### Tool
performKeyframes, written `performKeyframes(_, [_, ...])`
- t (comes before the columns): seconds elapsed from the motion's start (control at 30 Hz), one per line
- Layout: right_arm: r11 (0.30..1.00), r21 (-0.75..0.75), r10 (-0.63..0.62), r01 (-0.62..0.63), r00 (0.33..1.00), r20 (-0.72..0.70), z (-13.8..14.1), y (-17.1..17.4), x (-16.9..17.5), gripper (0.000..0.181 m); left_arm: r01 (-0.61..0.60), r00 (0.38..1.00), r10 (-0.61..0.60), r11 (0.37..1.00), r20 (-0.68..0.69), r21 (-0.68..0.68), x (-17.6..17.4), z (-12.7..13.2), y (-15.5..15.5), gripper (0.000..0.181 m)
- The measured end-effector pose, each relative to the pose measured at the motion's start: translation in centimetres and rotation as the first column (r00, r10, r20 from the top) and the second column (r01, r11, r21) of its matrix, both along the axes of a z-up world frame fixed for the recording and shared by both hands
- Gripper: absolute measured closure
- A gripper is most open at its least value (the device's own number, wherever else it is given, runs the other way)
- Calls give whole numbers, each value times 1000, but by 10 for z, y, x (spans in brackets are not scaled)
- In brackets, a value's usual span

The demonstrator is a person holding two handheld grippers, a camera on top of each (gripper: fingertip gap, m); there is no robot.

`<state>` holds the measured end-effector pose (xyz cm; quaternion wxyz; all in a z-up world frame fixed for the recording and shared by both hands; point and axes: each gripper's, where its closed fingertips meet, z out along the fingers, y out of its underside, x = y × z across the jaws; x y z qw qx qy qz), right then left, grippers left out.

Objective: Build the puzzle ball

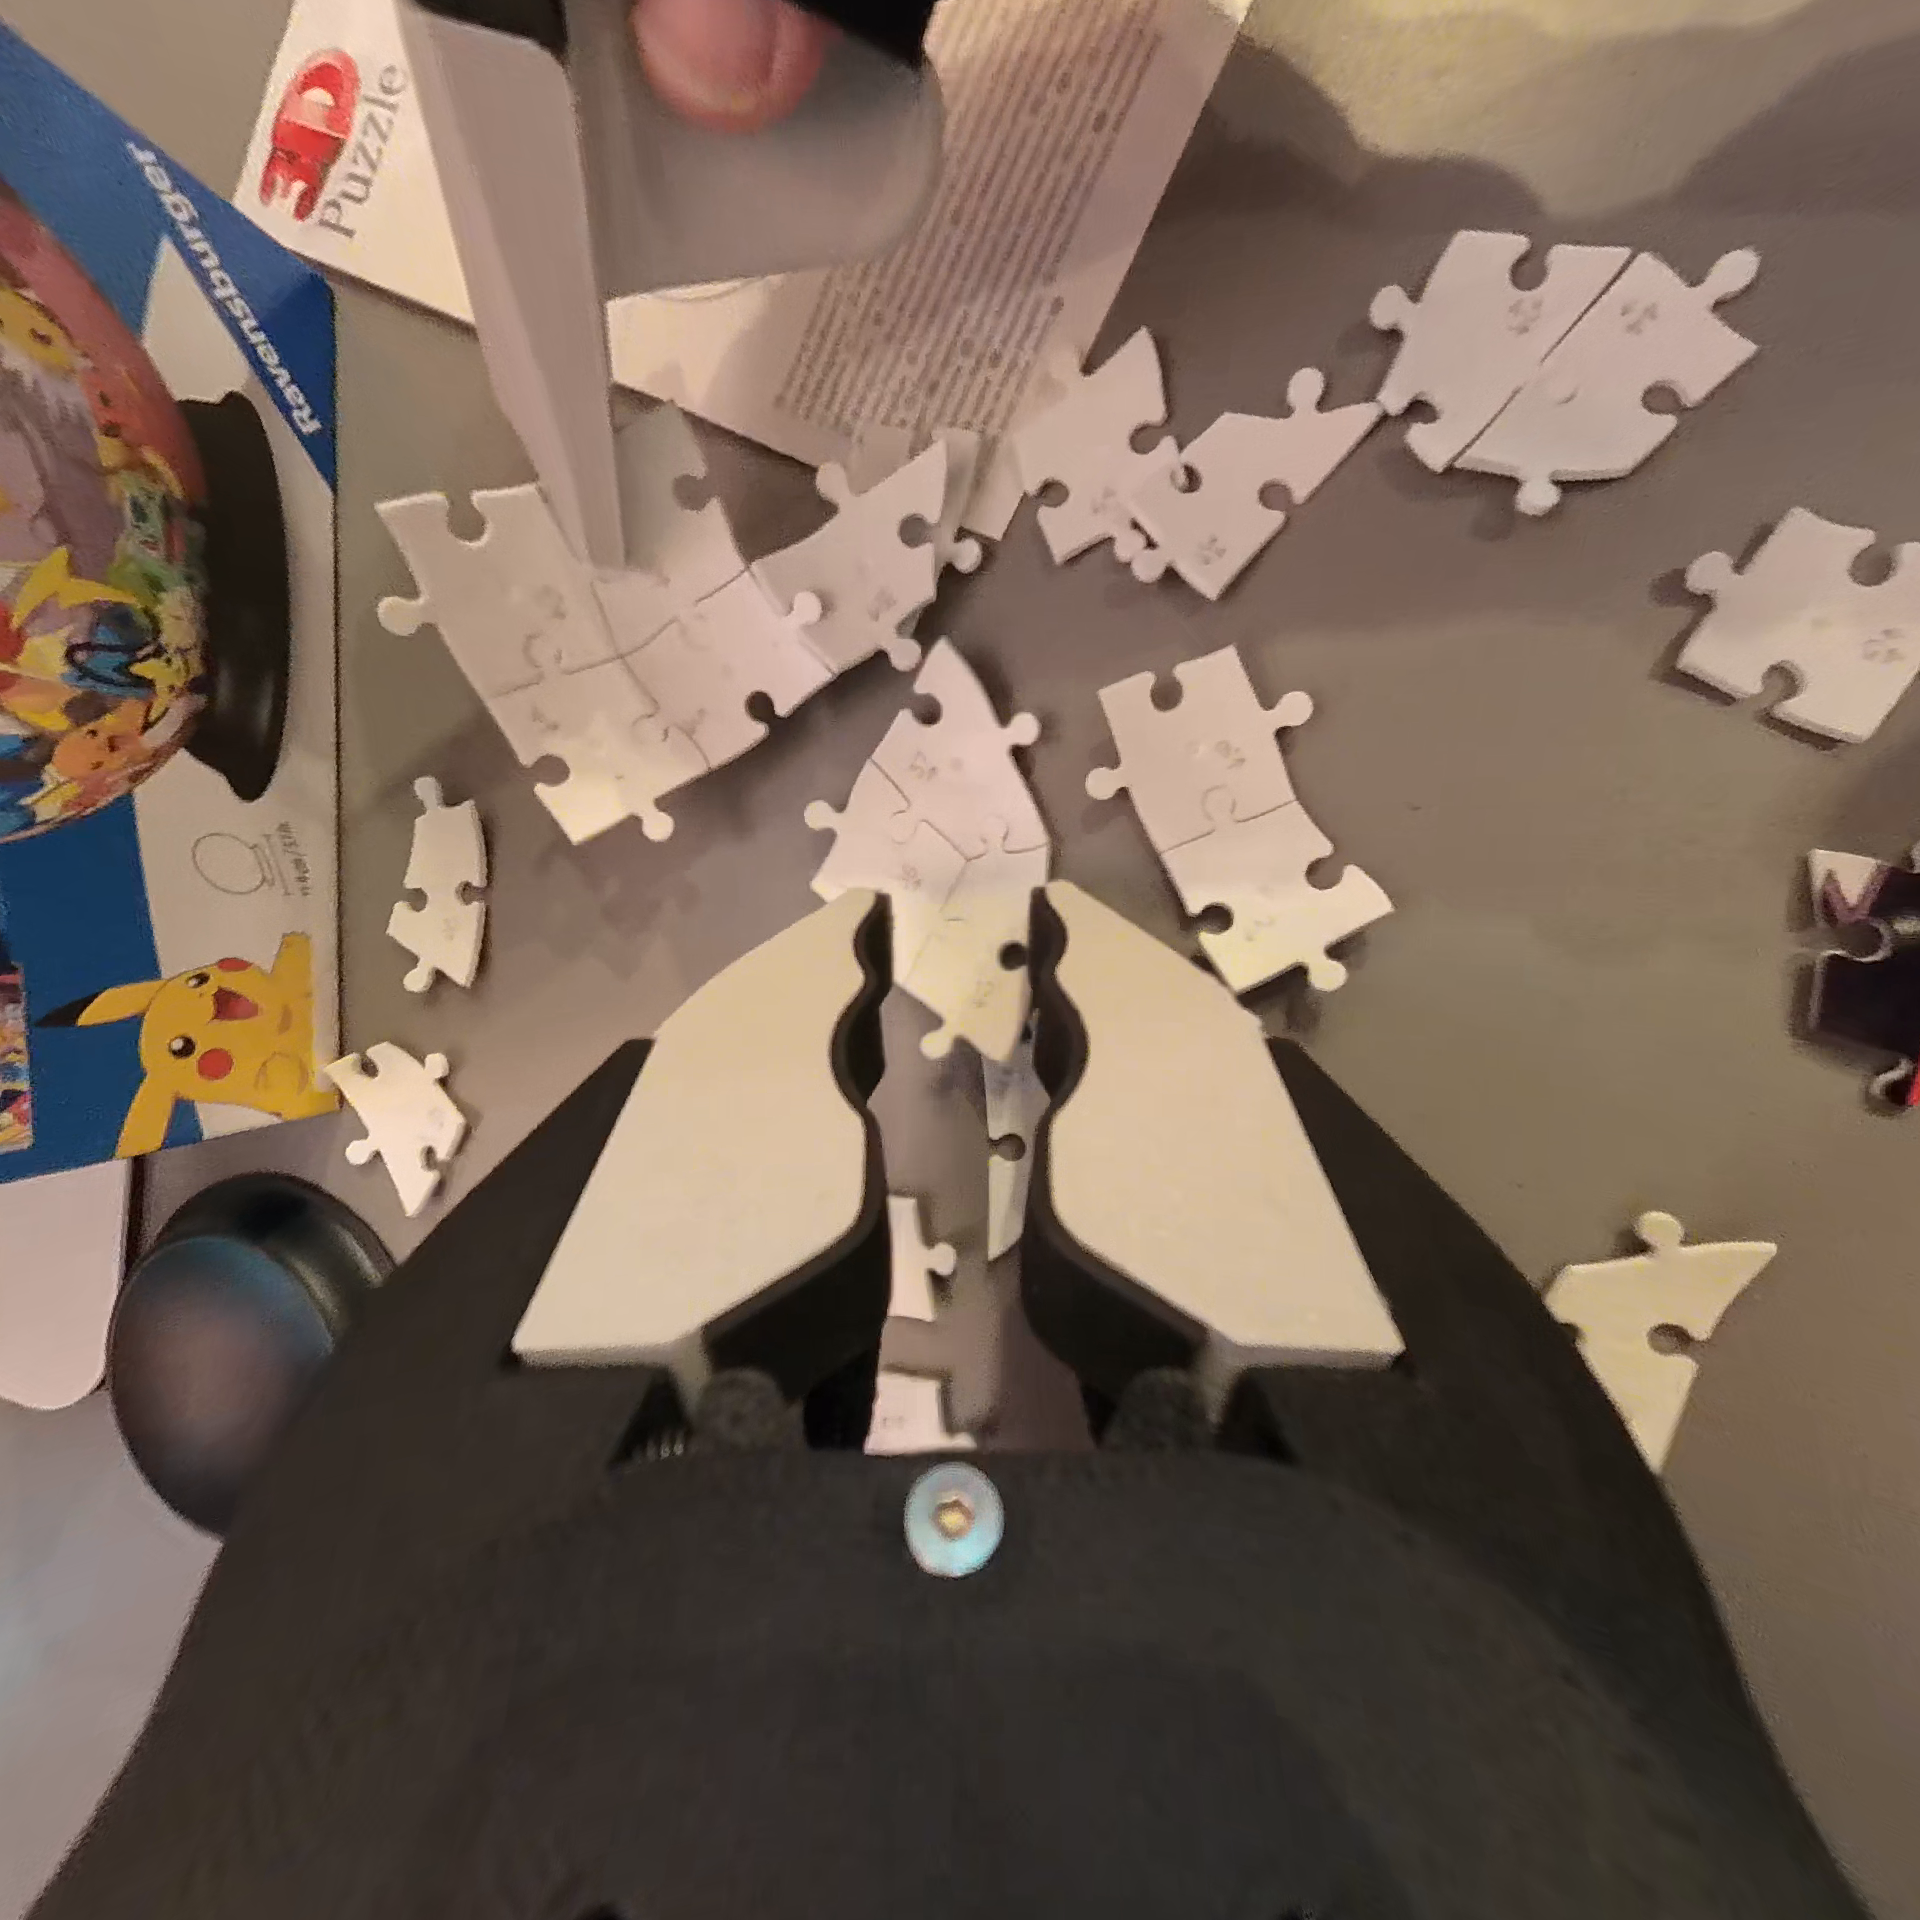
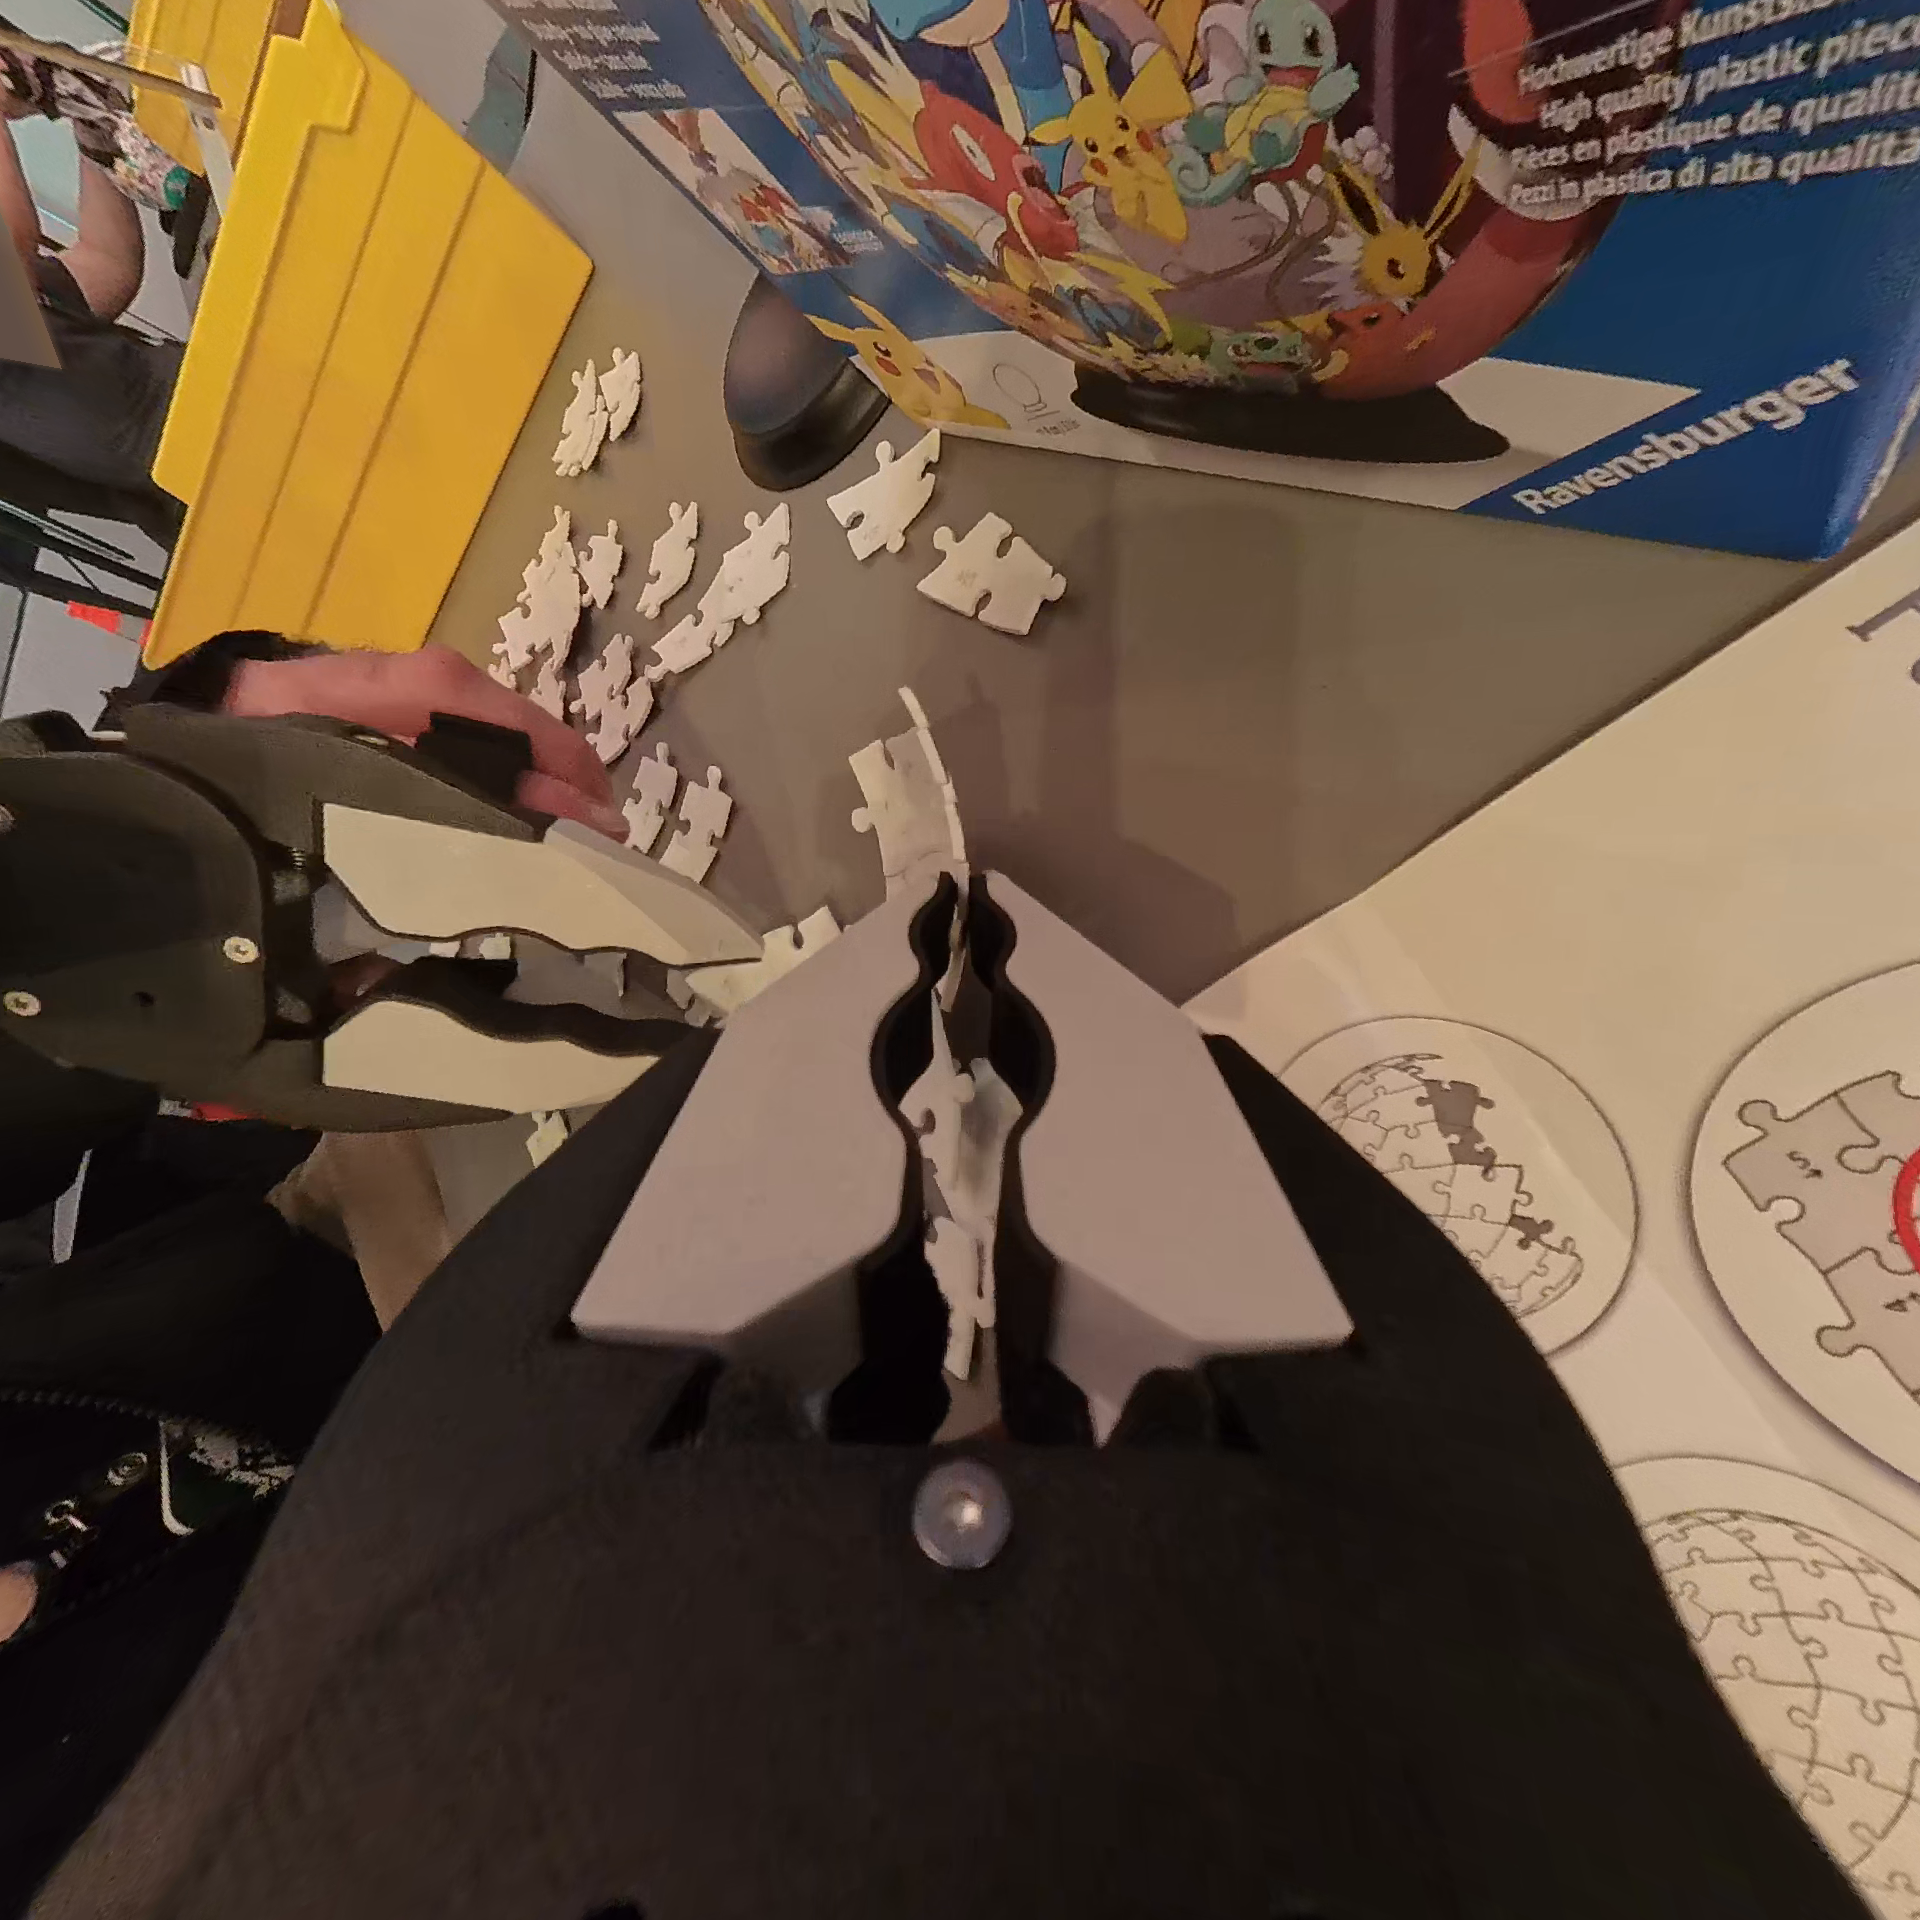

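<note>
Many white, face-down puzzle pieces lie on the grey table (image 1: pixel 1507 935). My right gripper (image 2: pixel 961 883) is shut on a curved joined section of pieces (image 2: pixel 914 810), held edge-on between its fingers. In the left wrist view one of its grey fingers (image 1: pixel 540 364) comes down onto that large section (image 1: pixel 582 644). My left gripper (image 1: pixel 961 914) is open, with a smaller joined section (image 1: pixel 935 821) between and just beyond its tips. It also shows in the right wrist view (image 2: pixel 717 987), close to the left of my right gripper's tips.
The blue puzzle box (image 1: pixel 239 520) stands at the left, with a dark round stand (image 1: pixel 229 1330) beside it. The instruction sheet (image 2: pixel 1558 935) lies by my right gripper. A yellow bin (image 2: pixel 343 343) stands at the far side. Other joined sections (image 1: pixel 1558 364) and one face-up piece (image 1: pixel 1860 966) lie to the right. The left gripper's tips are roughly 8 centimetres from the right gripper's.
</note>
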<state>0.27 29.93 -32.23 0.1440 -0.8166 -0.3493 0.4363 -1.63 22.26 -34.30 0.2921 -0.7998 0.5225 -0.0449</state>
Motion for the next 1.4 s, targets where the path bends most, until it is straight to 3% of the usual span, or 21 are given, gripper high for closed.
performKeyframes(1.4, [999,-27,26,-26,1000,12,-2,-13,2,180,-4,1000,4,1000,-17,-2,5,-4,5,168])
